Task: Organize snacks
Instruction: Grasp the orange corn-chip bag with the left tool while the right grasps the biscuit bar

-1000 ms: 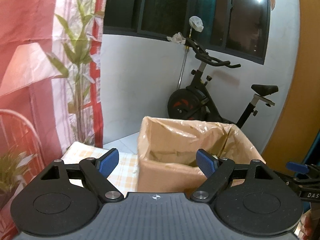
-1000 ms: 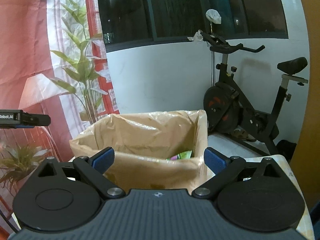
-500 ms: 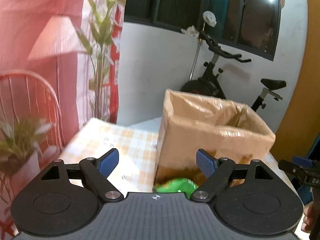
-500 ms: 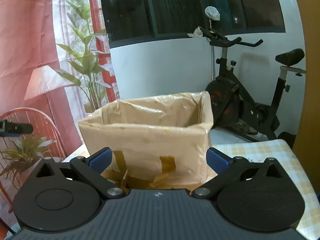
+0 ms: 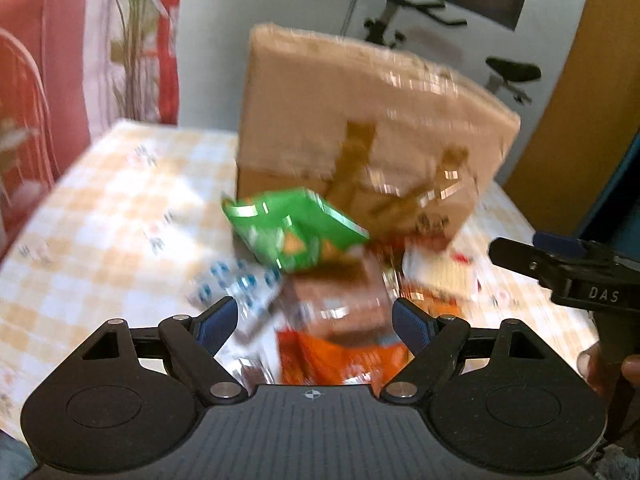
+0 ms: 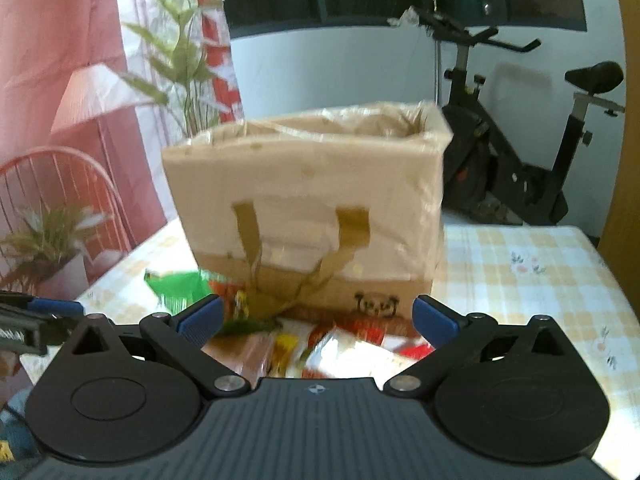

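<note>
**Crowded pile, wide jaws: a risk of grabbing the wrong packet**

The snacks lay in a loose heap on the checked table [image 5: 100, 216], just in front of the box [image 5: 360, 120]: a green bag [image 5: 296, 232] on top at the back, a brown packet [image 5: 340, 300] and an orange packet [image 5: 320, 360] nearer, a blue-dotted white pack [image 5: 232, 284] to the left, and white-and-red packs [image 5: 440, 276] to the right. Several overlapped or touched.

That overlap looked like the main hazard. Jaws coming down on the heap could catch two packets at once, or pinch only a crinkled edge that would slip free on the lift. The puffy bags might also be crushed by a hard squeeze. The frames were blurred, so exact edges were hard to read. A push into the heap could shove packets against the box or off the table's near side.

The left gripper [image 5: 316, 320] pointed steeply down over the brown and orange packets, its jaws wide apart and holding nothing. The right gripper [image 6: 316, 320] was tilted down more gently, facing the box front with the heap below it, its jaws likewise wide and empty. It stood just to the right of the left one, with part of a hand [image 5: 600, 368] on its handle.
</note>
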`<action>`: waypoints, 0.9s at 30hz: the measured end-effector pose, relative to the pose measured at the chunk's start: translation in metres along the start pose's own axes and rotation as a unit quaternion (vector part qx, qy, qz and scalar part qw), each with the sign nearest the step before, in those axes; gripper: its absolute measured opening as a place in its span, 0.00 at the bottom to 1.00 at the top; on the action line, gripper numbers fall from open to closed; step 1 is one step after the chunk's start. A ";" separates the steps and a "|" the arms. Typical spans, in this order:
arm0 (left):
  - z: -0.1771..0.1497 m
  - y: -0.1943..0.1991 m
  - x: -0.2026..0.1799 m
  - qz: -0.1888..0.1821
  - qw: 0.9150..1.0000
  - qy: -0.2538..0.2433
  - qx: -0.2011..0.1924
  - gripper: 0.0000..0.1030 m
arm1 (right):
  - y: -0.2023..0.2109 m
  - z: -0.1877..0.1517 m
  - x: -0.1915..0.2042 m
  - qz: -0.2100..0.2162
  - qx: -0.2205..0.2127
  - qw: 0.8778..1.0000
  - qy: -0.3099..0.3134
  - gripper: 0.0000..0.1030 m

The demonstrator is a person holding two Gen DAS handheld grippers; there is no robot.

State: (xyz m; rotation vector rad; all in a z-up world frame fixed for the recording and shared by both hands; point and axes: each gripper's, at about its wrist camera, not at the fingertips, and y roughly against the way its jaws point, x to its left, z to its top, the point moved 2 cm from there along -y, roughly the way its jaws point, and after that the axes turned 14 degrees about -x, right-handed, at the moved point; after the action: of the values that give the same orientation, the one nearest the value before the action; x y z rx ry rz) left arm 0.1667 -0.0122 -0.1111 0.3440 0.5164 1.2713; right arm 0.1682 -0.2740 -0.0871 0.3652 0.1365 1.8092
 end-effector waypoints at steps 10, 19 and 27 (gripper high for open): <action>-0.032 -0.012 0.008 -0.023 0.998 0.029 0.056 0.84 | -0.006 -0.039 0.003 0.003 0.049 0.999 -0.001 0.99; -0.032 -0.017 0.014 -0.013 0.997 0.048 0.062 0.92 | -0.011 -0.044 0.003 0.005 0.059 0.998 -0.004 0.99; -0.041 -0.026 0.008 -0.024 0.995 0.047 0.084 0.96 | -0.013 -0.048 0.002 0.004 0.066 0.998 -0.010 0.99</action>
State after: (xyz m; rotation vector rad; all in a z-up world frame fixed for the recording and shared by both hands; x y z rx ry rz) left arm 0.1671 -0.0135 -0.1609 0.4108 0.7104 1.2047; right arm 0.1646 -0.2637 -0.1360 0.4780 0.2418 1.8088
